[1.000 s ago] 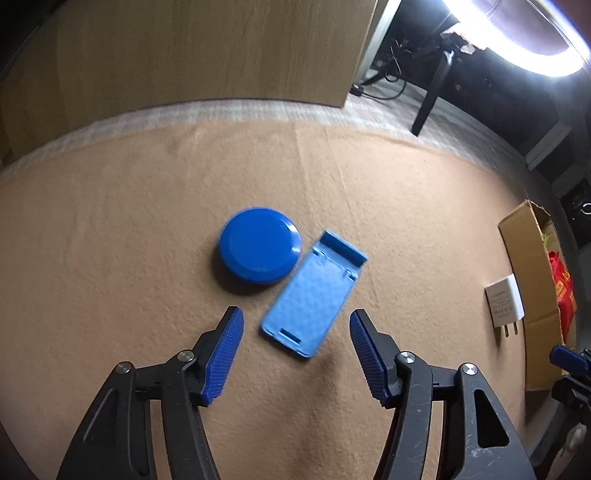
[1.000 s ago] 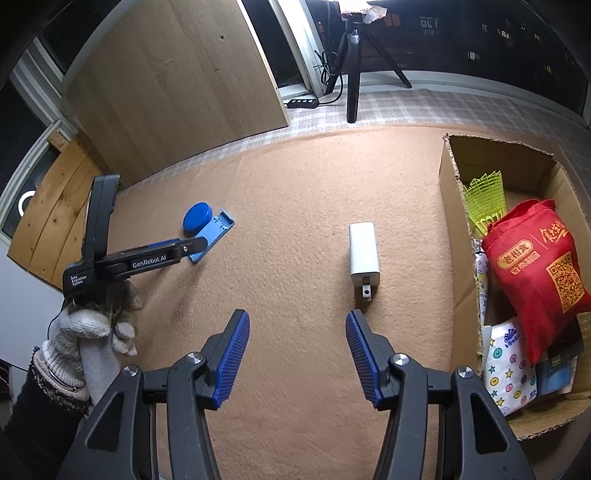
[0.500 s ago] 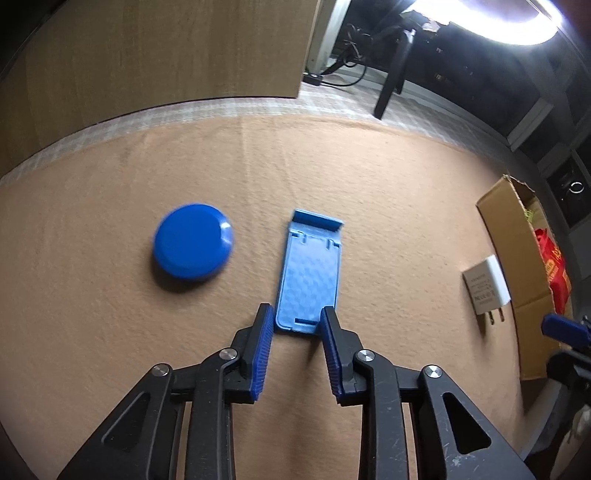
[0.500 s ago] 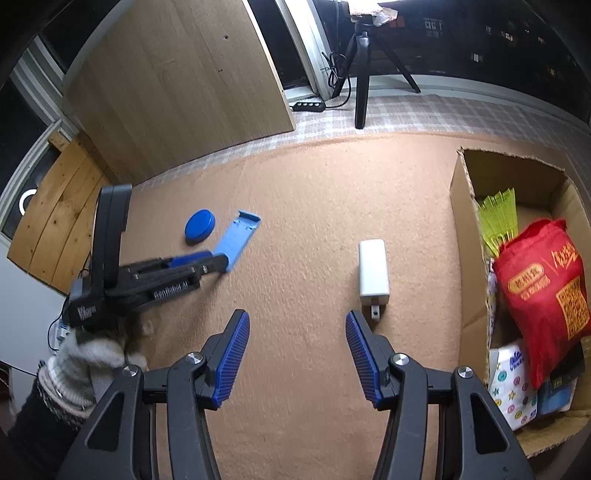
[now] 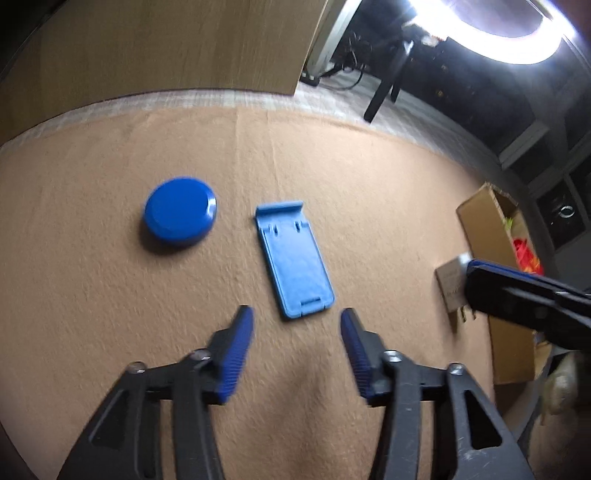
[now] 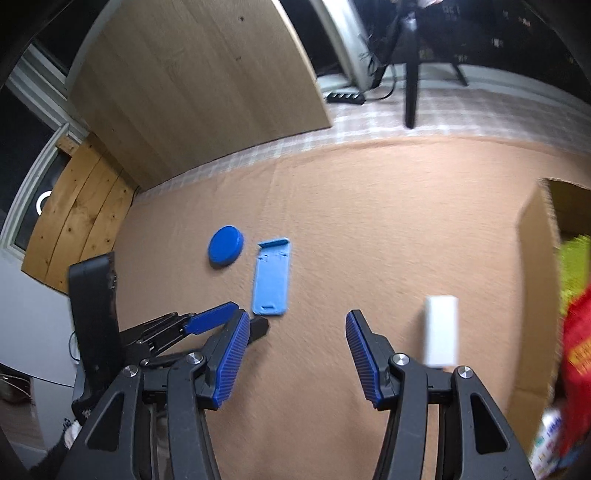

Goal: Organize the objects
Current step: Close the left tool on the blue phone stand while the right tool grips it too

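Left wrist view showed the left gripper (image 5: 296,325) spread, the phone stand (image 5: 294,259) just ahead of its jaws, ungripped. Right gripper (image 6: 294,334) also stood spread; the next move likely called for advancing and closing on the stand

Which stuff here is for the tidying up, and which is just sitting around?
For the tidying:
- light blue phone stand
- round blue lid
- white charger
- cardboard box

Just around:
- wooden board
- tripod
- power strip
- ring light
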Available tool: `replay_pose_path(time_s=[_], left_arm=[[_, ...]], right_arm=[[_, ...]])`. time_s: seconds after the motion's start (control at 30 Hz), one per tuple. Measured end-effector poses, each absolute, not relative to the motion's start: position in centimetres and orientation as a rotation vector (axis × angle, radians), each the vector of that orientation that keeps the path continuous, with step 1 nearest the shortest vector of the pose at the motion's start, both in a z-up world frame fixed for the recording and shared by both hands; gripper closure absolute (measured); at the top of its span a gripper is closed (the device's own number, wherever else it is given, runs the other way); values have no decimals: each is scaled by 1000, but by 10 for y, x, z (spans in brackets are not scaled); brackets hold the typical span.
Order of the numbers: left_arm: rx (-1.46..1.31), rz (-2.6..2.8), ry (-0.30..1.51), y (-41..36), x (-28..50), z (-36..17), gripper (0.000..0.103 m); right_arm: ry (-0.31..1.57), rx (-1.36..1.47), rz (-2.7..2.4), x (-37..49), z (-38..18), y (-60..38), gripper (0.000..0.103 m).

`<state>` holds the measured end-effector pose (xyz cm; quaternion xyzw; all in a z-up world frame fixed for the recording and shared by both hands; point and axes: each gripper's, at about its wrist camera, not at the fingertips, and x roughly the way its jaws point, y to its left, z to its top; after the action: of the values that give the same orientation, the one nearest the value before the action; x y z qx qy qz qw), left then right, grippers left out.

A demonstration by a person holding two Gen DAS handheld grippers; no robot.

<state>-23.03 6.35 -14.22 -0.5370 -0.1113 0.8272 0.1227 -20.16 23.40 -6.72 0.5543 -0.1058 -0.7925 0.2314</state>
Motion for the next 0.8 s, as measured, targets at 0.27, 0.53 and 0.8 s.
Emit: replay_pose_path(time_s=[0.27, 0.53, 0.8], left_arm=[[-1561, 2366, -389, 56, -243, -147, 47], [-1561, 2339, -403, 53, -251, -150, 50], [-1560, 2295, -421, 55, -257, -153, 73]], right_arm=[[-314, 1627, -2062, -239, -98, 199, 53], [-292, 1699, -2025, -260, -122, 180, 66], [-278, 1709, -1994, -262, -129, 172, 84]])
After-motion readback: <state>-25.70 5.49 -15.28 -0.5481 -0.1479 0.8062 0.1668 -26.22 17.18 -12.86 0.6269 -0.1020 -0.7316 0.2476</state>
